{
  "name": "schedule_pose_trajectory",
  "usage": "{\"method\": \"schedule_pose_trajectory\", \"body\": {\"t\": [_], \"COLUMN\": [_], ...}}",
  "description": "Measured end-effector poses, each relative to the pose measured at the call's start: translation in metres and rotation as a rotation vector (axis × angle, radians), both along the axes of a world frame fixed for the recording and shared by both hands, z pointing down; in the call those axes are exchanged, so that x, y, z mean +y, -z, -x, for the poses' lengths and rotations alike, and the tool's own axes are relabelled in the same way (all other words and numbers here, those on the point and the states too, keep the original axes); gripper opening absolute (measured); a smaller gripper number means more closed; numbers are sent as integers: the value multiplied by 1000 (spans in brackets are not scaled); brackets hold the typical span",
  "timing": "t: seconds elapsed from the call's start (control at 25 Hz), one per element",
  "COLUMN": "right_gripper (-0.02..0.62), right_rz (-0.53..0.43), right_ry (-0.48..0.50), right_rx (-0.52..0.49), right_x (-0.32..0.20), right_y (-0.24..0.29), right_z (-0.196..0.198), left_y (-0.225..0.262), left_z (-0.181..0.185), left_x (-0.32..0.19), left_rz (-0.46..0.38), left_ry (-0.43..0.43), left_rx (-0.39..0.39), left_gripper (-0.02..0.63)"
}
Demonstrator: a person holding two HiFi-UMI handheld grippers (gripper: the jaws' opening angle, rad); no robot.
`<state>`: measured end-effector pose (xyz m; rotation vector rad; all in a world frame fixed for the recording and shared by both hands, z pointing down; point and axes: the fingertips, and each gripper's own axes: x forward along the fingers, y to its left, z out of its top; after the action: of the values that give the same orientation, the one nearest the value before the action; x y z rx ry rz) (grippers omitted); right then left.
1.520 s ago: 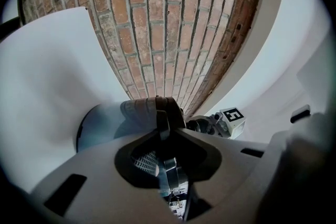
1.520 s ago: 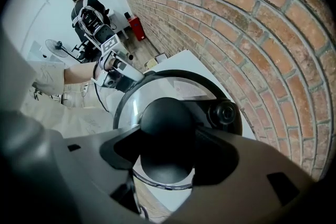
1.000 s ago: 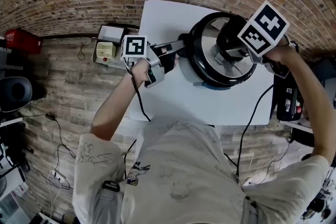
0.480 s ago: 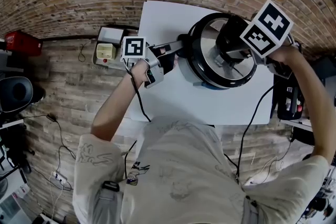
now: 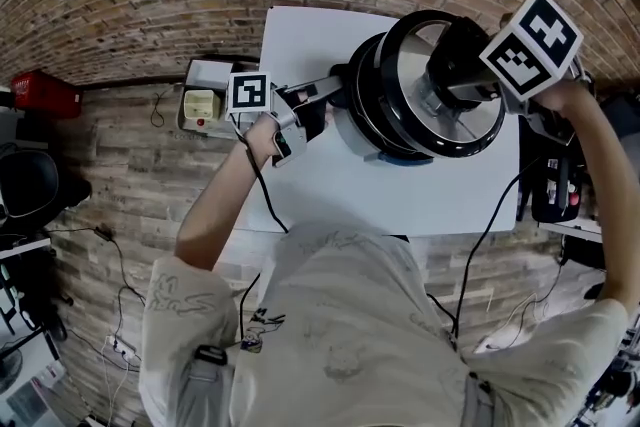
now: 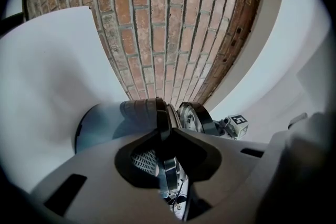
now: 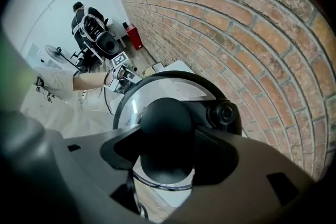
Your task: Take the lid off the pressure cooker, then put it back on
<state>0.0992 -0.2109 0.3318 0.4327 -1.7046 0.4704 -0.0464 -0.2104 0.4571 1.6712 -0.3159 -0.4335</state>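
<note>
The pressure cooker's pot [image 5: 357, 115] stands on the white table [image 5: 400, 200]. My left gripper [image 5: 308, 107] is shut on the pot's black side handle [image 5: 332, 87]; in the left gripper view the thin handle [image 6: 164, 128] runs between the closed jaws. The round lid [image 5: 425, 115], shiny with a black rim, hangs tilted just above the pot. My right gripper [image 5: 458, 80] points down and is shut on the lid's black knob [image 7: 167, 134], which fills the gap between its jaws. The lid's black valve [image 7: 224, 111] sits beside the knob.
A beige box with a red button [image 5: 200, 101] and a red case [image 5: 42, 92] lie left of the table. A black device [image 5: 555, 177] sits at the table's right edge. Cables trail over the floor. A brick wall [image 7: 252, 34] stands close behind the cooker.
My right gripper has risen with the lid, which has come up off the pot and shifted right in the head view. The left gripper and pot have stayed put.
</note>
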Motion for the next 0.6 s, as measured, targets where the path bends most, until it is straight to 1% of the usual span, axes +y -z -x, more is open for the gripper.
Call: {"method": "schedule_pose_trajectory", "body": {"t": [0.24,0.36,0.52,0.6], "right_gripper": [291,293,293,293], "right_rz": [3,3,12,23], "right_ry": [-68,-109,-175,-209], "right_rx": [-14,-22,-19,-21], "right_x": [14,23,35,45], "right_y": [1,2,-4,-6], "right_z": [-34,-58,-91,-109], "left_y": [1,1,-2,-2], "left_z": [0,1,4,4], "left_x": [1,2,0,1], "left_rz": [3,13,40,44], "left_ry": [3,4,9,9], "left_rx": [17,14,38,36], "left_gripper": [78,78,78,78]}}
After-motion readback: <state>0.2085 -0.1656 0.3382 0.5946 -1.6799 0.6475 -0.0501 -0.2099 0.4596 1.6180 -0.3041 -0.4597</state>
